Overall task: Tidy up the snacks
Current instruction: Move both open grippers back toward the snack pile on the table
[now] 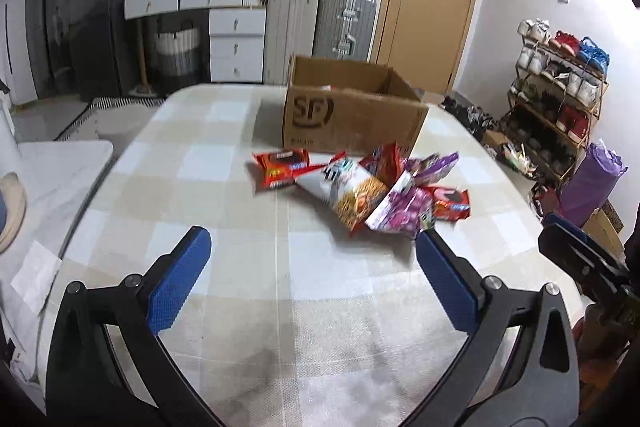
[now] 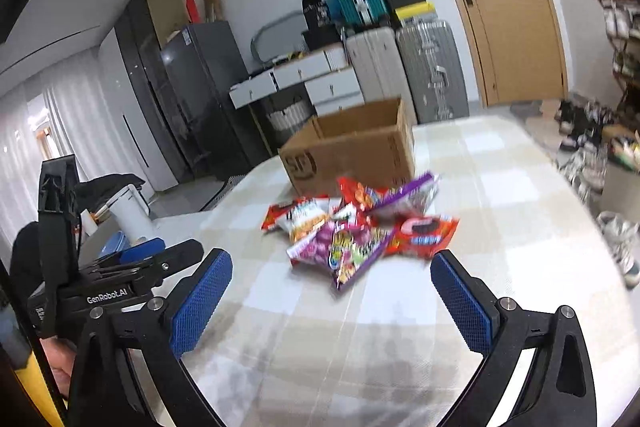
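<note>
Heaped loosely on the desk, just in front of an open cardboard box: a pile of snack packets, overlapping and pointing every way. Farthest left in the left wrist view, a red packet with a dark biscuit picture. Beside it, a white bag printed with orange-brown snacks, tilted over its neighbours. Then a pink and purple bag, a red crinkled one behind it, a purple wrapper at the back, and a second red biscuit packet poking out on the right.

Blurred throughout, so lettering on the packets unreadable. Exact count of packets hard to tell where they overlap. Something pale just visible inside the box, otherwise hidden by its near wall. Dark logo stamped on that wall.

Glossy, crinkled film on the packets; matte brown corrugated card on the box, flaps standing upright. Soft-looking checked cloth in beige, white and grey over the rounded desk.

Left tool spread wide, nothing between its blue, finely dotted pads, hovering above the cloth short of the pile. Right tool likewise spread wide and empty, its pads framing the near edge of the pile from above, not touching it. Black arms with round metal rivets on both. Seen at the left edge of the right wrist view, the other tool's black body and part of a hand holding it.
</note>
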Demonstrator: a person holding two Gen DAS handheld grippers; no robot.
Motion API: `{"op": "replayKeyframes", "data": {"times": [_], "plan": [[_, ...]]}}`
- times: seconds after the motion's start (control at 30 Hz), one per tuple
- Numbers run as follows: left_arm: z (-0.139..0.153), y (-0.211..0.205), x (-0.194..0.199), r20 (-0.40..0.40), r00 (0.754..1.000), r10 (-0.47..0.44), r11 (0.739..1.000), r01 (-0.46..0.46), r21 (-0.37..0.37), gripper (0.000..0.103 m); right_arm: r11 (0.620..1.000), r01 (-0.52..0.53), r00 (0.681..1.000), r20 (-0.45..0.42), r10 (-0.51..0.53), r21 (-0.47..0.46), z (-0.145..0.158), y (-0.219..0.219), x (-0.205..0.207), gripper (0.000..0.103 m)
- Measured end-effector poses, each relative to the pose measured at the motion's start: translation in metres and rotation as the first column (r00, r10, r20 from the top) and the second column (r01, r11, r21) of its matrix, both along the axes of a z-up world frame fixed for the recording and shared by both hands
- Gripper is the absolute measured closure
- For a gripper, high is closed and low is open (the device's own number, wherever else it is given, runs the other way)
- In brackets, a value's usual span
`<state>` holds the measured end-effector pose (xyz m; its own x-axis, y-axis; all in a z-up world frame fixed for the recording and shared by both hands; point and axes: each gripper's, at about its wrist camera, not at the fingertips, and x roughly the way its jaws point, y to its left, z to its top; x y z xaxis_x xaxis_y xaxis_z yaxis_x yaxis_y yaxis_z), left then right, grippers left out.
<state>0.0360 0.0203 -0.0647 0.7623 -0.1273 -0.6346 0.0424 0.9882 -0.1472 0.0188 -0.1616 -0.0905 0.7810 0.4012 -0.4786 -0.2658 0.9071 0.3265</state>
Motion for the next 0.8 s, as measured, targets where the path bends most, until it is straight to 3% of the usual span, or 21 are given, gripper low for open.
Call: {"op": "replayKeyframes", "data": {"times": [0.4,0.57,0.7,0.8], "plan": [[-0.036,-0.006,0.037,-0.073,0.997,0.0,1.0,0.0,0.006,0.001,0.998,-0.046,0.987,-0.152,0.05,0.029,-0.037,0.012,0.045,0.002],[-0.043,-0.003,0.05,-0.097,0.995,0.006,1.0,-0.005,0.011,0.001,0.993,-0.054,0.964,-0.254,0.078,0.101,-0.054,0.014,0.077,0.002],[-0.049,0.001,0.067,-0.114,0.993,0.018,1.0,-0.018,-0.002,0.001,0.959,-0.04,0.931,-0.339,0.137,0.279,-0.07,0.009,0.109,0.002],[-0.052,0.005,0.074,-0.123,0.992,0.022,1.0,-0.023,-0.01,0.001,0.964,-0.013,0.924,-0.365,0.113,0.266,-0.074,0.01,0.124,0.002]]}}
